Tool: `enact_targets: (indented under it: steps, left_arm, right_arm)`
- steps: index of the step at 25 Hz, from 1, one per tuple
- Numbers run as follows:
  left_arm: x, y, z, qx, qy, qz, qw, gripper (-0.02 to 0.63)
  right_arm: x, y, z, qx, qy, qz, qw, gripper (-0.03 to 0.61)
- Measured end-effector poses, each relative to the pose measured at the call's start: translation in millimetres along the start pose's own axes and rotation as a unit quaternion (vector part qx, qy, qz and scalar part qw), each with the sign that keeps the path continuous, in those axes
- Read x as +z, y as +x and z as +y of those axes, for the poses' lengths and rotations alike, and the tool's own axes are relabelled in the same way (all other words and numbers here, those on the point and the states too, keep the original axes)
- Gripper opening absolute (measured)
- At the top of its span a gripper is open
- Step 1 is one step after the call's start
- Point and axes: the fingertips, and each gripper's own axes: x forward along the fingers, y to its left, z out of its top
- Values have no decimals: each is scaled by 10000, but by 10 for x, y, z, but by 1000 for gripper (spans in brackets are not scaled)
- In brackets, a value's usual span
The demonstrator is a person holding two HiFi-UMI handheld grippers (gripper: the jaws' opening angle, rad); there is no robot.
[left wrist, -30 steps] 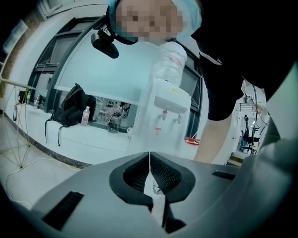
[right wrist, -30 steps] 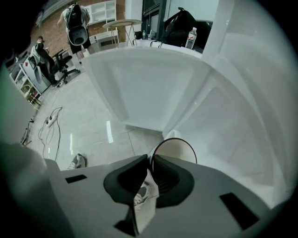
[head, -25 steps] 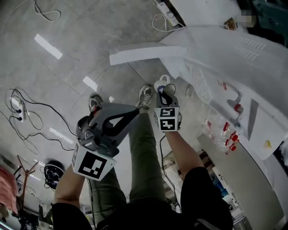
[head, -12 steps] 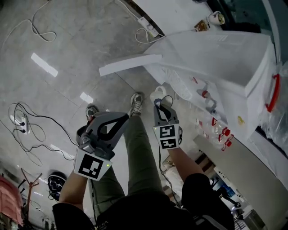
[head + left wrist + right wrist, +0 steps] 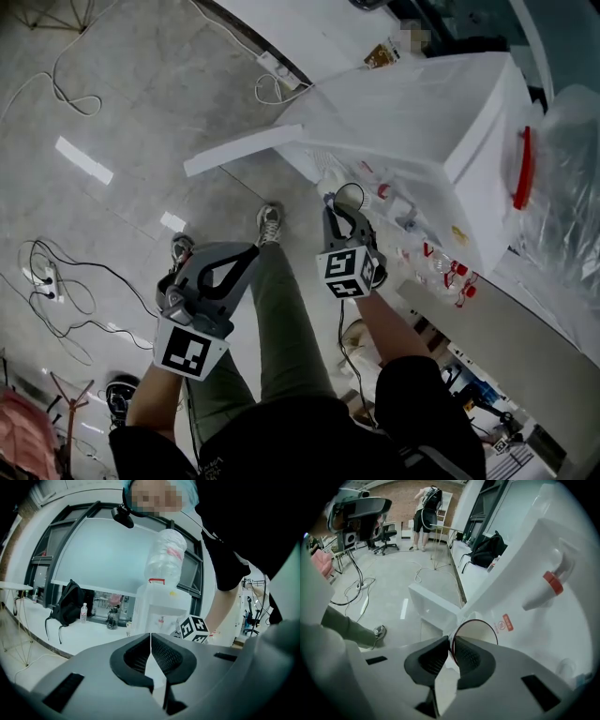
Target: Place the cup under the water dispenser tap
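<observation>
A white water dispenser [image 5: 427,112] stands ahead on the right, with a big bottle [image 5: 165,555] on top in the left gripper view. Its red-capped tap [image 5: 544,590] juts out up and to the right of the cup. My right gripper [image 5: 343,202] is shut on the wall of a clear cup [image 5: 474,634] with a dark rim. The cup [image 5: 350,196] is held close to the dispenser front, just left of the red taps [image 5: 383,190]. My left gripper [image 5: 251,251] hangs over the person's leg, shut with nothing between its jaws [image 5: 151,648].
A white flat panel [image 5: 246,149] sticks out from the dispenser low on the left. Cables [image 5: 56,272] and a power strip [image 5: 270,66] lie on the grey floor. A black backpack [image 5: 485,549] sits on a ledge. A person [image 5: 424,513] stands far behind.
The head view has swung so the dispenser sits nearer and more central. My right gripper with the cup has come closer to the taps. The left gripper has barely moved.
</observation>
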Motion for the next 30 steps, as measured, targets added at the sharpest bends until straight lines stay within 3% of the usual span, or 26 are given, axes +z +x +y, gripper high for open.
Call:
enact_targets:
  steps: [10, 17, 24, 30]
  left_arm:
    - [-108, 146, -47, 17, -141, 100, 9998, 21]
    - [-107, 229, -20, 30, -191, 43, 9998, 21]
    - [-122, 246, 62, 29, -133, 104, 9999, 21]
    - [-67, 258, 37, -91, -82, 121, 9999, 21]
  right_arm:
    - [-25, 238, -212, 113, -937, 62, 9955, 64]
    - [44, 326, -246, 288, -1086, 25, 9937, 64]
    - [65, 352, -242, 186, -1241, -71, 9921, 66]
    - [119, 274, -229, 116, -816, -303, 9961, 68]
